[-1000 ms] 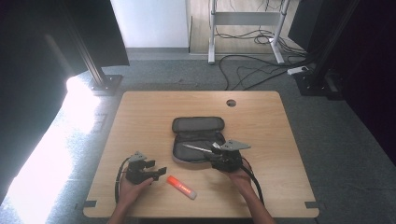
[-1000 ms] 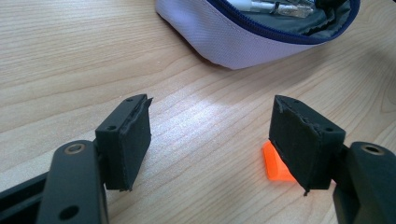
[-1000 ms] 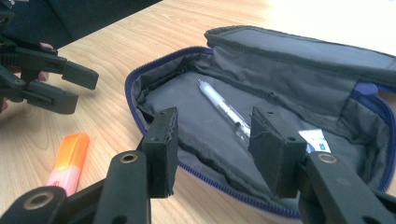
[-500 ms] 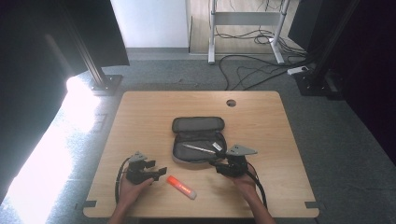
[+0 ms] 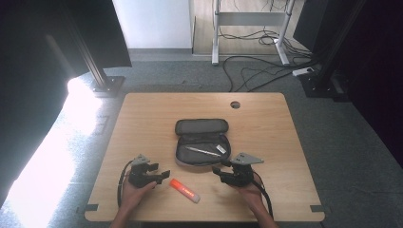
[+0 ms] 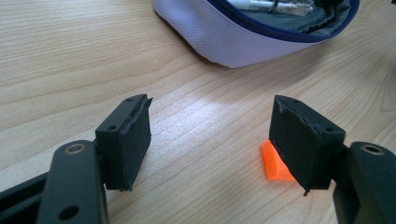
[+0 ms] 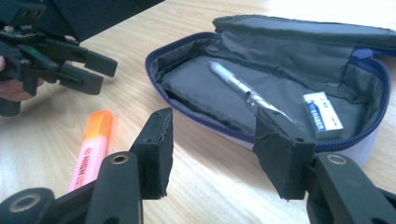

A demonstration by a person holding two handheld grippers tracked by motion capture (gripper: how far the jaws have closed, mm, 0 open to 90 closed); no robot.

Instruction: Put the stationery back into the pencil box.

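Note:
A grey pencil case (image 5: 199, 127) lies open at the table's middle, with a silver pen (image 5: 202, 151) and a white eraser (image 5: 221, 148) inside. An orange highlighter (image 5: 185, 190) lies on the wood in front of it. My left gripper (image 5: 164, 175) is open just left of the highlighter, whose orange end (image 6: 275, 163) shows behind one jaw. My right gripper (image 5: 219, 168) is open at the case's near edge; its jaws have just been opening, with nothing between them. The right gripper view shows the case (image 7: 289, 46), pen (image 7: 238, 86), eraser (image 7: 322, 116) and highlighter (image 7: 91, 149) past the gripper (image 7: 212, 140).
The wooden table (image 5: 266, 118) has a round cable hole (image 5: 235, 104) near its far edge. Cables (image 5: 252, 71) and desk legs stand on the floor beyond. My left gripper (image 7: 100, 74) appears at the upper left of the right gripper view.
My right gripper has drawn back from the pencil case toward the table's near edge, and its jaws stand wider. The left gripper has kept still.

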